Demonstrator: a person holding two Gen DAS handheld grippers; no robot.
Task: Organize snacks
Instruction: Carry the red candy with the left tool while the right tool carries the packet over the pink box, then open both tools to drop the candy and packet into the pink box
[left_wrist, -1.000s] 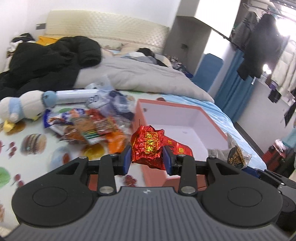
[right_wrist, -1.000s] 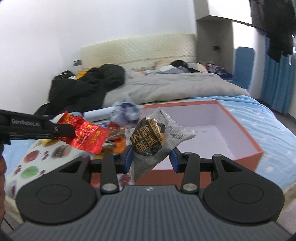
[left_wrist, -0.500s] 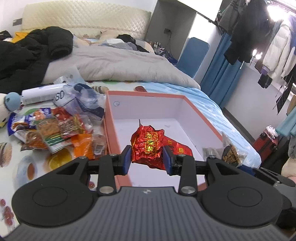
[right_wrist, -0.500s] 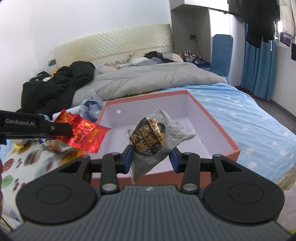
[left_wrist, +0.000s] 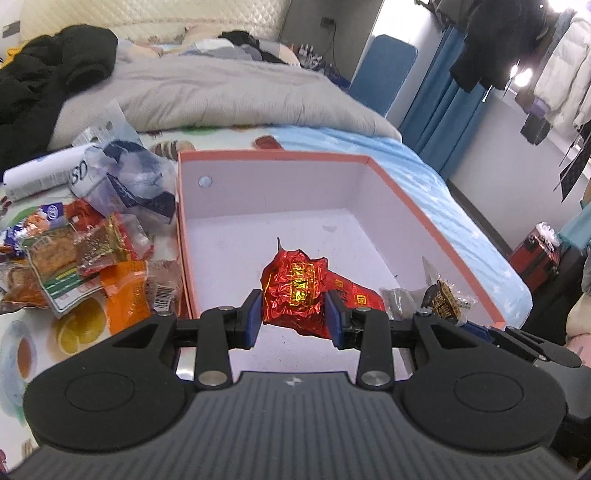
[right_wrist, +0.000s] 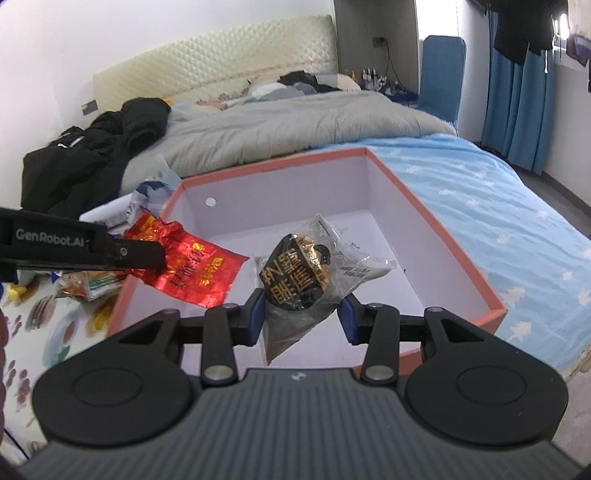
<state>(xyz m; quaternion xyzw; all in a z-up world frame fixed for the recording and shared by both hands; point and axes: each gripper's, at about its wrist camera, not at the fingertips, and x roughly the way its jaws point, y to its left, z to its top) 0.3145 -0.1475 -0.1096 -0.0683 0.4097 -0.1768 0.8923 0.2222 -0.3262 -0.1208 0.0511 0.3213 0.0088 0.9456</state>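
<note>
Snacks: your left gripper (left_wrist: 294, 320) pinches a red packet (left_wrist: 295, 291) and your right gripper (right_wrist: 302, 316) a dark one (right_wrist: 295, 277), both over the box (left_wrist: 280, 158), the rest piled (left_wrist: 85, 258) left of it.

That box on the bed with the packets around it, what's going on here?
A person holds a gripper in each hand and is sorting snacks. The left gripper grips a red foil packet; the right gripper grips a clear packet with a dark snack. Both hang over the open orange box, whose inside looks bare. More snacks lie piled beside it.
</note>
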